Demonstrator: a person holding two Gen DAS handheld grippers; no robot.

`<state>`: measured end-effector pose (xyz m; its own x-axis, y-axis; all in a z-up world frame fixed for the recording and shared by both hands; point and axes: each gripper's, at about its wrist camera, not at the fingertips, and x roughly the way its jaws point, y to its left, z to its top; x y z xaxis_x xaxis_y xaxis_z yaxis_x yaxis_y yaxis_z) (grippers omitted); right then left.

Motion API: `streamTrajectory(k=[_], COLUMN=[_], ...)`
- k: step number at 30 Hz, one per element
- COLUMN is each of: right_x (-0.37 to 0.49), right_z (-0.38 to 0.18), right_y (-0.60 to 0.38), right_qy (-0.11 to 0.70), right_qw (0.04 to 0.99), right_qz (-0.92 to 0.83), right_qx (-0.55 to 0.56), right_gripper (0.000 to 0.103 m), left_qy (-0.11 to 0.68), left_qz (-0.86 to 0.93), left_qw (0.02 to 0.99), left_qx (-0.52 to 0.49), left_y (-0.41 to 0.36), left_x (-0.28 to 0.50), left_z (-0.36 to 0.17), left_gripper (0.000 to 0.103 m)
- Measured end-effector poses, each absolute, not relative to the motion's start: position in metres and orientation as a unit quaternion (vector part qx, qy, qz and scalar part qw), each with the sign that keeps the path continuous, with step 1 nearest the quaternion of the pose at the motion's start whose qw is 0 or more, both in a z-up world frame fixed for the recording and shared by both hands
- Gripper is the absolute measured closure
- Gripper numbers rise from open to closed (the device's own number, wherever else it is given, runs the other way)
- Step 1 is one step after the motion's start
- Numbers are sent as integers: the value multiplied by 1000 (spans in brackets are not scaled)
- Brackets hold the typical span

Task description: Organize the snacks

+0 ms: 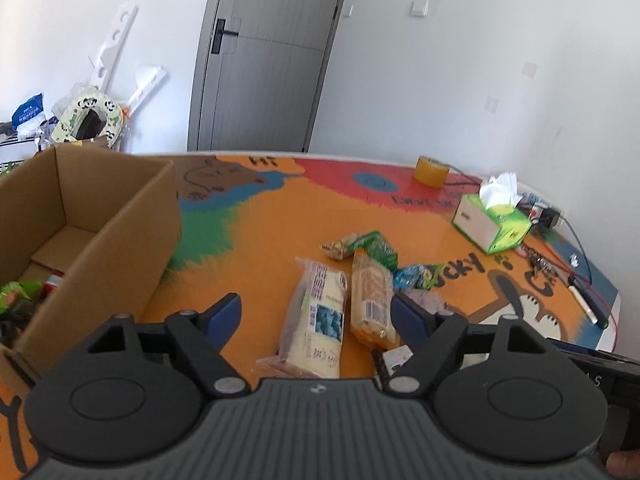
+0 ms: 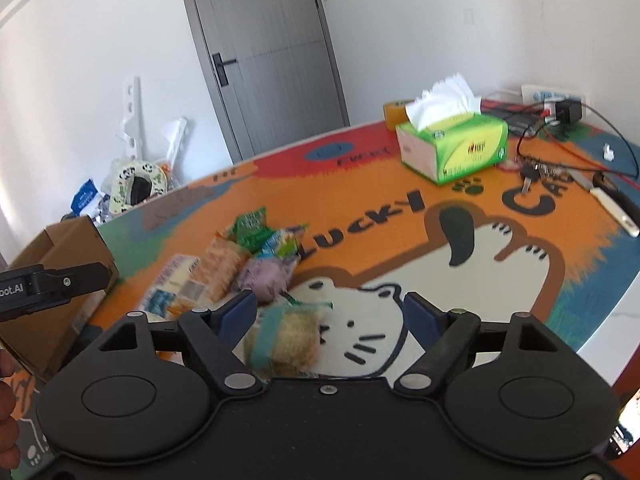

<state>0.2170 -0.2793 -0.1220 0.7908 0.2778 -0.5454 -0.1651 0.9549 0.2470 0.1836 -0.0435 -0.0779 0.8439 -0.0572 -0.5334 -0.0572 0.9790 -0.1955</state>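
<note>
Tool states: your left tool [image 1: 316,312] gapes empty over 2 packets [image 1: 320,316] lying lengthwise ahead, your right tool [image 2: 330,312] gapes over a bar [image 2: 286,340], box [image 1: 80,216] left.

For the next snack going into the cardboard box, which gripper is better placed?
Probably left. The left gripper hangs open over the white blueberry packet, with the cardboard box right beside it. The right gripper is open over a teal-wrapped snack, farther from the box.
</note>
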Motion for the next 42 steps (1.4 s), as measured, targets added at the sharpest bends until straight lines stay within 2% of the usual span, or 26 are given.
streamTrajectory(k=[20,23,25,29,32,37,42], right_x=[235,237,236,234,231,228,225], right_z=[-143,-144,-144,-147,-147,-145,-145], right_y=[-249,-243,-239,-232,-229,-238,-247], right_qy=[335,339,339,336,331,327,325], right_qw=[930,929,929,931,934,936,937], right_qz=[136,136,136,138,132,129,131], right_qx=[66,61,54,29,9,-3,10], right_gripper=[23,23,22,20,26,53,53], left_qy=[328,328,329,330,333,343,349], left_qz=[9,9,10,10,9,12,13], left_qw=[941,942,942,942,940,937,935], left_qx=[-77,-75,-72,-66,-67,-70,-66], left_y=[-48,-47,-46,-45,-45,-45,-45], left_x=[215,216,216,213,210,202,197], left_z=[-125,-128,-128,-127,-126,-123,-121], left_gripper=[26,31,42,51,54,54,54])
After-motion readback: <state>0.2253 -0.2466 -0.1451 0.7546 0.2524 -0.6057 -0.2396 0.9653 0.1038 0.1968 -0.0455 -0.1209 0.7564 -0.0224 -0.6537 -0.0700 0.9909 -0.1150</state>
